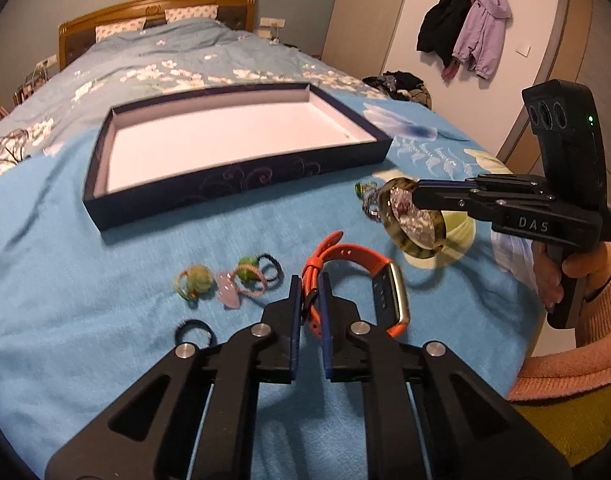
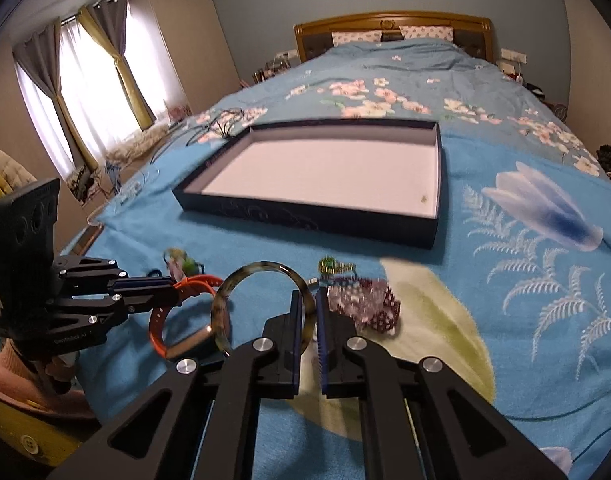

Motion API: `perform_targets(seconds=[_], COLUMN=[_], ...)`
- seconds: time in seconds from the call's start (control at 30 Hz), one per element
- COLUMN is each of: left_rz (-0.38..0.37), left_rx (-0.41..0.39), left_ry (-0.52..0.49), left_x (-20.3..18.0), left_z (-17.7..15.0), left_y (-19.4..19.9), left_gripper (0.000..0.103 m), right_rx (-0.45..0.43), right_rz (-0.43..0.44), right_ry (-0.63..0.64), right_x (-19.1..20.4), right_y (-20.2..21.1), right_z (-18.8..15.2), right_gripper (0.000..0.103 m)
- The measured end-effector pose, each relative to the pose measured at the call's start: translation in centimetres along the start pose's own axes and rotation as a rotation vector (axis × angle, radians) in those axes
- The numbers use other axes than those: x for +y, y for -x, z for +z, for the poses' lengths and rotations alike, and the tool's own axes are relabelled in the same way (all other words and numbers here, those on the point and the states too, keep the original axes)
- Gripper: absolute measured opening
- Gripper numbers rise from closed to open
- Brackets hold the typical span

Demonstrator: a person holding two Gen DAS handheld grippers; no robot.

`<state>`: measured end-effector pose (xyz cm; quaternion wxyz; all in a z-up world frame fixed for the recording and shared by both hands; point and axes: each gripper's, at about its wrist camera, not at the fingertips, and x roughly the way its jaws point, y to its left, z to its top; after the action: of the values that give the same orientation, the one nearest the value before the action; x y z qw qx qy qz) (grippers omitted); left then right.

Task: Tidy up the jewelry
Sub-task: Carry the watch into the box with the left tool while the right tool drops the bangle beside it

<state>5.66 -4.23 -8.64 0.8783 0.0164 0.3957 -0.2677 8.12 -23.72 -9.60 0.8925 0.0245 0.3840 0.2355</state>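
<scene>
Left tongs [image 1: 309, 296] grip the orange watch [image 1: 369, 292], right tongs [image 2: 307, 312] the bangle [image 2: 261, 304]; next, carry both into the empty box [image 1: 233, 196] at upper centre.

Glossy mottled bangle [image 2: 261, 304], matt rubbery orange watch strap [image 1: 345, 252], fuzzy blue blanket [image 1: 105, 300]

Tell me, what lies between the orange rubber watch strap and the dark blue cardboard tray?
Left wrist view: only bare blue blanket between the orange watch strap and the tray.

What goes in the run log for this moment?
left gripper: shut on orange watch strap | right gripper: shut on mottled bangle | box: empty | hair ties: on bedspread
</scene>
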Motion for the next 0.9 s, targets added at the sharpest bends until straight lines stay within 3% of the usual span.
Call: perform_targets(seconds=[0.23,0.53,0.9], left_rz=[0.036,0.075,0.105], left_rx=[-0.068,-0.172,-0.136], left_ry=[-0.015,-0.074,-0.062], left_x=[1.3,3.7,8.0], left_z=[1.7,7.8,14.9], left_y=[1.6,4.0,-0.6], left_gripper=[0.009,0.009,0.009], right_rx=[-0.069,-0.117,-0.067], right_rz=[0.021,-0.017,-0.085], right_ry=[0.003,0.018,-0.008], right_x=[0.1,-1.2,-4.1], right_y=[0.6,-1.4,-7.5], right_z=[2.4,7.6,13.2], right_gripper=[0.005,0.005,0.005])
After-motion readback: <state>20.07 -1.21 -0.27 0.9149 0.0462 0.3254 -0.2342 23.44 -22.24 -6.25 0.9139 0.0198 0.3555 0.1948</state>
